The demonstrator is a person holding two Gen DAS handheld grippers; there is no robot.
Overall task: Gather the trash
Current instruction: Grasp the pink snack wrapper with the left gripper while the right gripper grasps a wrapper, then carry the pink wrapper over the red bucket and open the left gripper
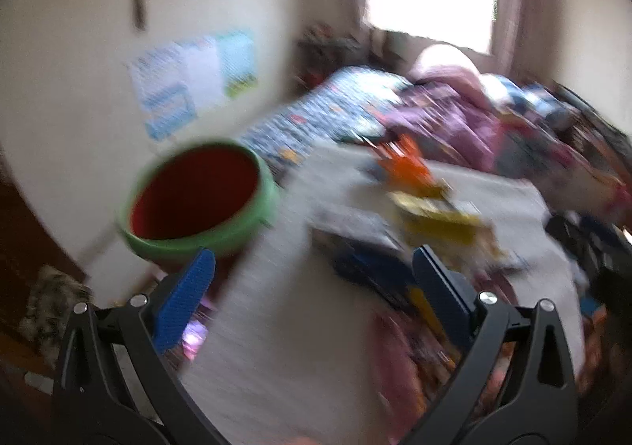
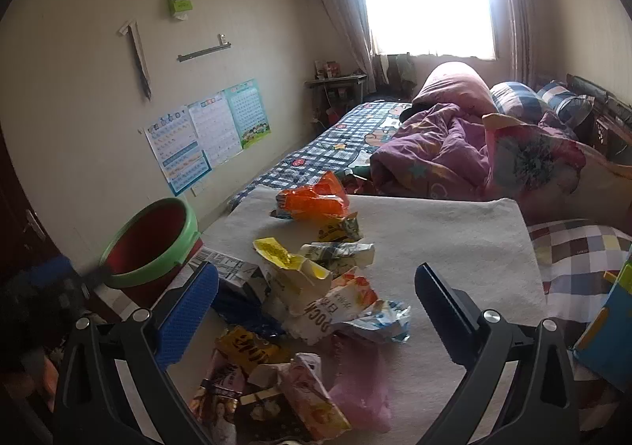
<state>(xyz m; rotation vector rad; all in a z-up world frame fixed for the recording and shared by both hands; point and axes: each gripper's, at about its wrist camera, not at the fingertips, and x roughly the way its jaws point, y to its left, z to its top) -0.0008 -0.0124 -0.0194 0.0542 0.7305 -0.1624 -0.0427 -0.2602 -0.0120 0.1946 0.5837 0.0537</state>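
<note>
— Where does your right gripper (image 2: 316, 283) sit?
— Your fingers are spread wide with nothing between the pads. Crumpled wrappers (image 2: 316, 287) lie between and below the fingertips on the white cloth (image 2: 454, 239).
— And the bin?
— The red bucket with the green rim (image 2: 152, 243) stands just left of your blue-padded finger (image 2: 185, 310); an orange packet (image 2: 312, 200) lies beyond the fingertips.

Wrappers (image 2: 312, 287) heaped down table's (image 2: 454, 247) left-centre strip, touching/overlapping; little bare cloth btwn them. Right half of table bare — open lane for a claw. Bucket (image 2: 152, 243) stands at table's left edge, mouth open upward, nothing over it. Orange bag (image 2: 312, 200) at far edge. Bedding pile (image 2: 434, 152) rises behind table. Blue box (image 2: 604, 334) crowds right side. Left wrist view blurred.
</note>
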